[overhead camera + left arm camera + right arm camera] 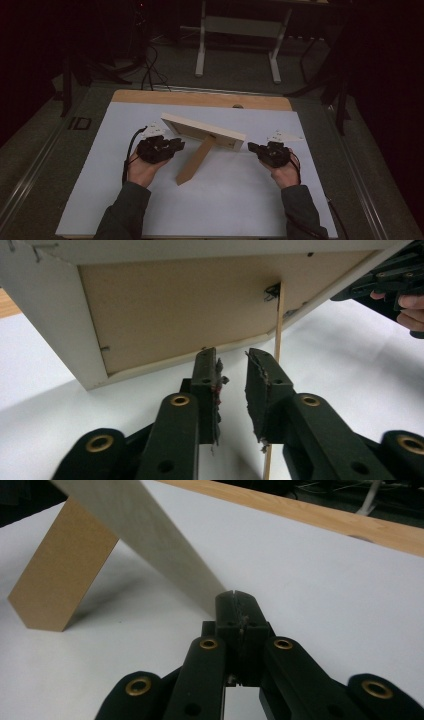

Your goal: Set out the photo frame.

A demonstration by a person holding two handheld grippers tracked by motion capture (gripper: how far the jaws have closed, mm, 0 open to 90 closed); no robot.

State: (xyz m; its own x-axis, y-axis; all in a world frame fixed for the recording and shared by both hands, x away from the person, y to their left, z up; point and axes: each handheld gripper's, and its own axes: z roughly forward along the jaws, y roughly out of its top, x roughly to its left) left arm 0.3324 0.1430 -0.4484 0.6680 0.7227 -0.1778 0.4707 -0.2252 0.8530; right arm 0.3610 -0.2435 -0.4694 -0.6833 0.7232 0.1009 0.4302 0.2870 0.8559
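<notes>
White table [150,200], wooden strip along its far edge. Picture frame [202,129] stands near the middle, back toward the person, leaning on its brown easel leg [196,161], whose foot rests on the table nearer the person.

Step in hand, as judged: the frame is set upright on its leg and both grippers flank it, steadying or trimming its stance. Next move likely calls for a light nudge or a clean withdrawal without tipping the frame; the leg is thin and the stance looks easy to upset.

Left hand [142,167]: palm up, forearm entering from below, left gripper [232,385] pointing at the frame's lower back edge, just left of the leg. Jaws part-way apart, nothing between the pads.

Right hand [285,172]: likewise low, right gripper [236,611] at the frame's right end. Jaws fully together, holding nothing; tips just beside the frame's edge, contact unclear.
</notes>
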